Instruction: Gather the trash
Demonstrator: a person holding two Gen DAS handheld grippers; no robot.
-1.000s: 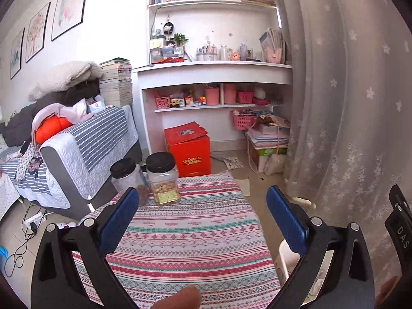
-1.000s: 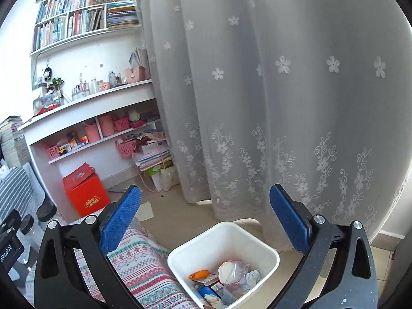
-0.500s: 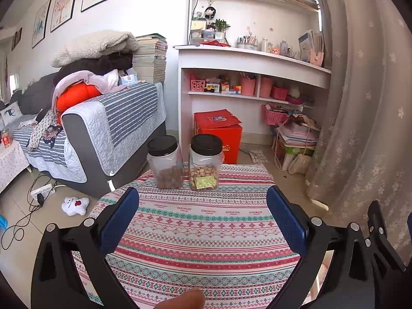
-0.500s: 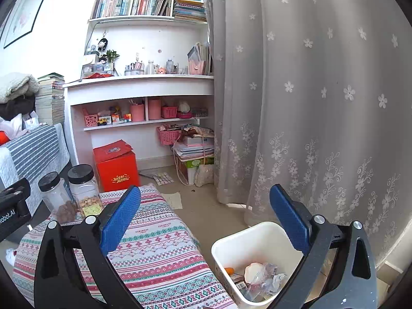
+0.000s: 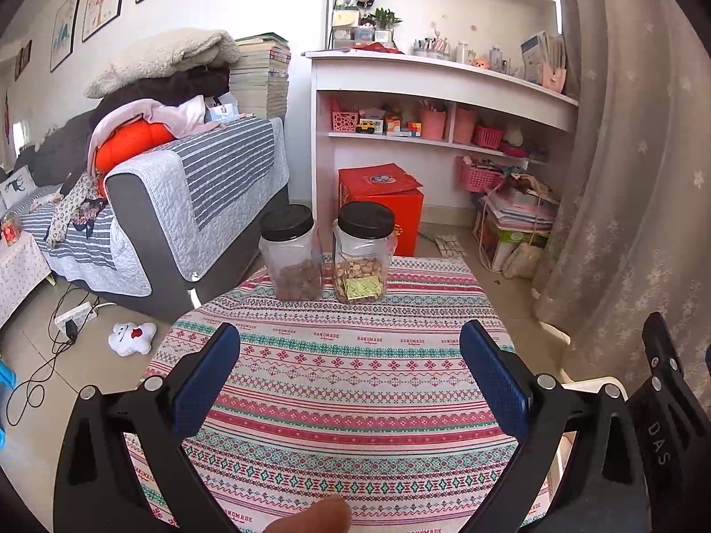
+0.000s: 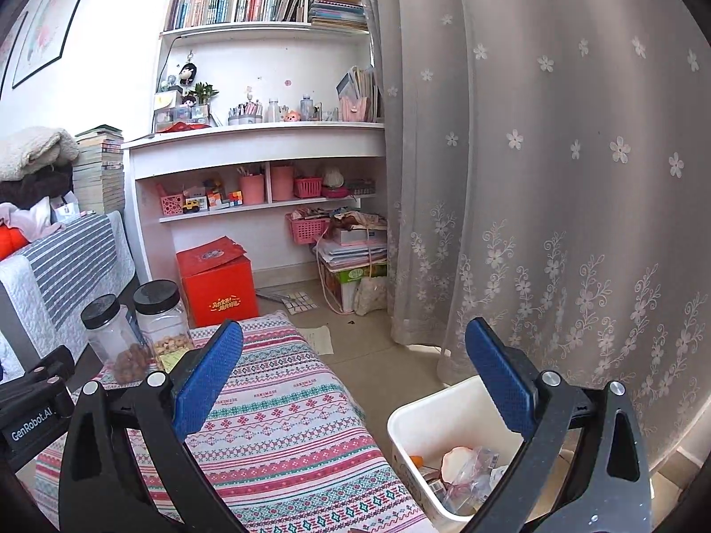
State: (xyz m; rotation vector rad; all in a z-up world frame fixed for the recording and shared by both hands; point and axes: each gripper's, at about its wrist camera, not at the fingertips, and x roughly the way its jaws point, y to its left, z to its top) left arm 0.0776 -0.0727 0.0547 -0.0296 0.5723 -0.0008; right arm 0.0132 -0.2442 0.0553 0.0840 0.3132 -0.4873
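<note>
Trash, a heap of clear plastic wrappers, a white crumpled piece and an orange scrap (image 6: 462,466), lies in the white rectangular plastic bin (image 6: 426,413) on the tiled floor, just beside the right edge of the table with the striped pink, red and teal patterned cloth (image 5: 355,382); the bin's far rim stands near the hem of the grey sheer curtain with white flowers (image 6: 555,177), with a strip of bare floor between them. The left gripper (image 5: 351,377) hangs over the near half of the cloth, its blue-padded jaws spread wide and holding nothing; a fingertip (image 5: 311,517) shows at the bottom edge of that view. The right gripper (image 6: 355,373) is likewise wide open and empty, its left pad over the table's right edge and its right pad over the bin. Two clear plastic jars with black lids, one with brown pieces (image 5: 291,257) and one with pale nuts (image 5: 362,257), stand side by side at the table's far edge; the cloth between them and the grippers is open. Beyond the far edge sits a red cardboard box (image 5: 382,204) on the floor below white shelves (image 5: 444,84). Compared with a second ago, both views have swung leftward: the jars have shifted toward the left view's centre, more of the grey quilted sofa (image 5: 186,204) shows, and the bin has slid to the lower right of the right view; both jaws keep the same spread.
</note>
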